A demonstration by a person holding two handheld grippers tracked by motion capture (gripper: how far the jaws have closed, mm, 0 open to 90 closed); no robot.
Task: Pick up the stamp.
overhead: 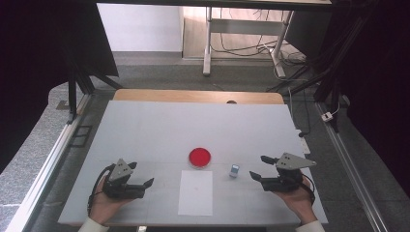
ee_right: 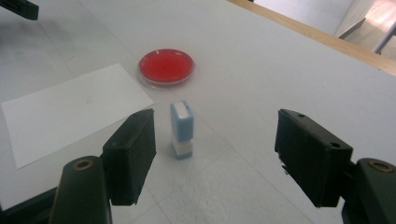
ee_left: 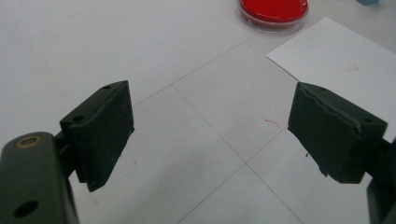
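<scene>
1. From the high view, a white table [overhead: 145,130] carries a red dish [overhead: 199,157], a paper sheet [overhead: 195,192] just below it, and a small blue stamp [overhead: 234,170] to the right of both.
2. The left gripper [overhead: 145,183] rests left of the sheet, jaws apart and empty; its own view shows a faint red mark on the sheet and on the table.
3. The right gripper [overhead: 256,169] sits right of the stamp, jaws apart; its own view shows the stamp standing upright between and beyond them, untouched.
</scene>
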